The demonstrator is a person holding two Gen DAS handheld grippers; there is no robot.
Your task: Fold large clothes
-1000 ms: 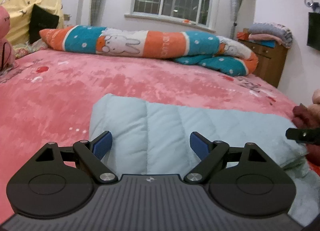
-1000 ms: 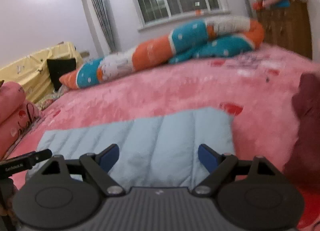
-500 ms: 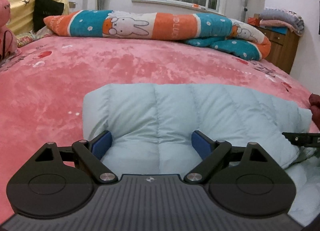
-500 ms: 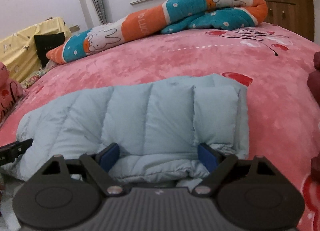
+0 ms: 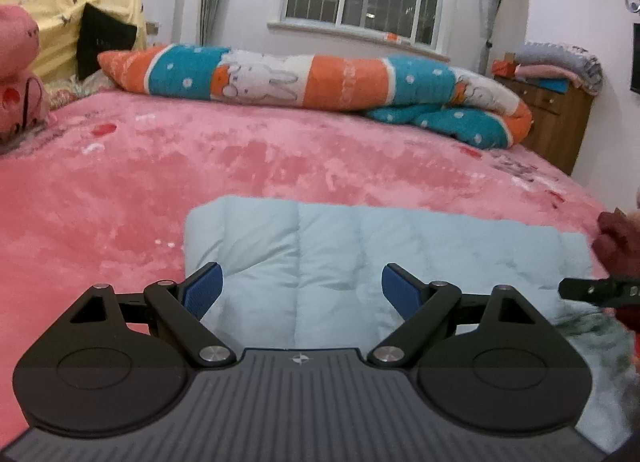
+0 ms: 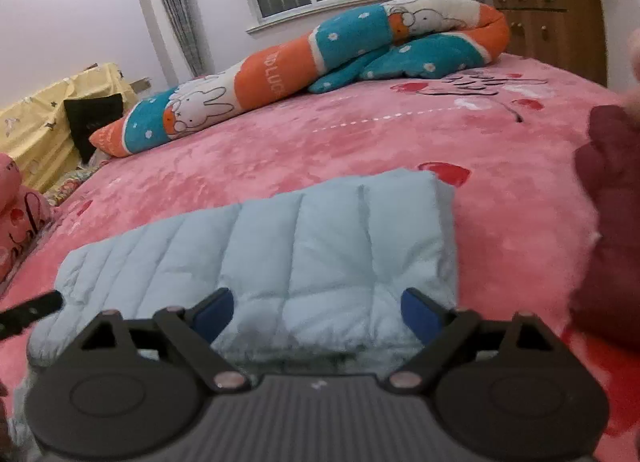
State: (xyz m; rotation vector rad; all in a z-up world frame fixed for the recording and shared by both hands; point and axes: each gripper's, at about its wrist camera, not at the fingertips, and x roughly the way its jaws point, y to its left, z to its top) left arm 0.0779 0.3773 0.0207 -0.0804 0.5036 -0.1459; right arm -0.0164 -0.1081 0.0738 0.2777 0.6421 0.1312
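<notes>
A pale blue quilted jacket (image 5: pixel 400 246) lies folded into a flat rectangle on the pink bed cover (image 5: pixel 240 166). My left gripper (image 5: pixel 300 276) hovers open over the jacket's left near part, with nothing pinched between its blue pads. The right wrist view shows the same jacket (image 6: pixel 280 246) from its right end. My right gripper (image 6: pixel 317 298) stands wide over the near edge, its jaws opening, and the pads do not press the cloth. Each gripper's black finger shows at the edge of the other's view.
A rolled orange, teal and white rabbit quilt (image 5: pixel 304 78) lies along the far side of the bed. A wooden dresser (image 6: pixel 560 22) stands at the back right. Dark red cloth (image 6: pixel 612 222) sits just right of the jacket. A pink plush (image 5: pixel 16 62) is at far left.
Half a second ago both grippers sat lower and closer over the jacket's near edge; now both have drawn back and up. The jacket lies flat and both grippers stay open.
</notes>
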